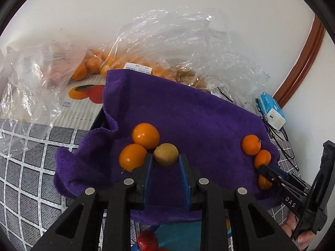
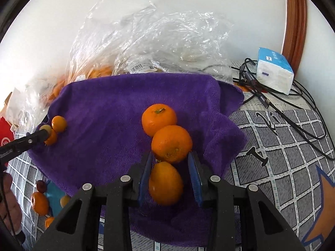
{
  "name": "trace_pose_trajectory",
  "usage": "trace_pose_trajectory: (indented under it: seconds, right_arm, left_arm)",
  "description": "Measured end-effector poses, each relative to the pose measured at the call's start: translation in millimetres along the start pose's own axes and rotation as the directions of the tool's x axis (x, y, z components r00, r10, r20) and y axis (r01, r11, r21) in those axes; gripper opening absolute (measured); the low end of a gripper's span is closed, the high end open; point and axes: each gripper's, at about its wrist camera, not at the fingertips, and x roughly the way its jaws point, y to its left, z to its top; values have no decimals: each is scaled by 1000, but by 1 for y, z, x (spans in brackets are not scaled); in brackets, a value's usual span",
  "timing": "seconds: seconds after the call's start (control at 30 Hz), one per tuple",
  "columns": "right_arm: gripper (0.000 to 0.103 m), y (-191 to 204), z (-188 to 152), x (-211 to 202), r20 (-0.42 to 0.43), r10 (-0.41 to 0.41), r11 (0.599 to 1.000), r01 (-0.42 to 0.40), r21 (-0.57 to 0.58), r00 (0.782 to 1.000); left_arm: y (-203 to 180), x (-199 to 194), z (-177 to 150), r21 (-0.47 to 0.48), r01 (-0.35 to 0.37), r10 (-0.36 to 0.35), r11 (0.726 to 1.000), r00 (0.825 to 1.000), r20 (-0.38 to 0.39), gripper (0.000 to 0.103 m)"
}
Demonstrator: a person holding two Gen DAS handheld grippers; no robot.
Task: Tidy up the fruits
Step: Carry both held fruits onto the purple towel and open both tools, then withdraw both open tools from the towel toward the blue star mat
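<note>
Purple towel [image 2: 108,108]: spread over a raised surface on the checked cloth, serving as the sorting ground; clear plastic bags [image 2: 150,39] of fruit heaped behind, against the wall.
Mandarin row [image 2: 171,143]: three in a line on the towel's right part, running straight away from the right-hand tongs; nearest one [image 2: 165,183] lying between the blue pads.
Right gripper [image 2: 170,156]: jaws narrowed around the nearest mandarin, pads close beside its flanks; firm contact not confirmed, judged about to clamp.
Kumquat pair [image 1: 138,146]: on the towel's left part, touching a duller yellow-green fruit [image 1: 166,153].
Left gripper [image 1: 165,160]: jaws at their narrowest, tips flanking the yellow-green fruit's near side, apparently pinching it.
Deciding relation: each fruit dead ahead of its own tongs; both near-round, no long axis to align; right hand nearer the mandarins, left nearer the small fruit.
</note>
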Motion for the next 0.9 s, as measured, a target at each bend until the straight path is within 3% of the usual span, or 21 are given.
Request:
trace_pose_trajectory:
  seconds: [0.2,0.4,0.57,0.73,0.9]
  right_arm:
    - [36,-8,-3,-21,45,12,1000,-13,19,999]
    - [31,-15,5,-6,21,32,998,-33,57,999]
    - [31,-16,14,1,33,35,997,-37,67,999]
    - [33,-20,24,7,18,38,994,-39,104,999]
    - [33,-28,18,-27,58,18,989,-26,146,998]
  left_arm:
    - [-10,18,-2,34,-13,14,999,999,-41,23]
    - [-14,24,-3,62,-6,11,998,998,-69,24]
    - [-5,10,-3,32,27,-25,999,997,-69,38]
    - [7,-5,-5,10,28,-28,1000,998,-59,40]
    - [18,-27,-11,6,6,-6,1000,1000,-22,47]
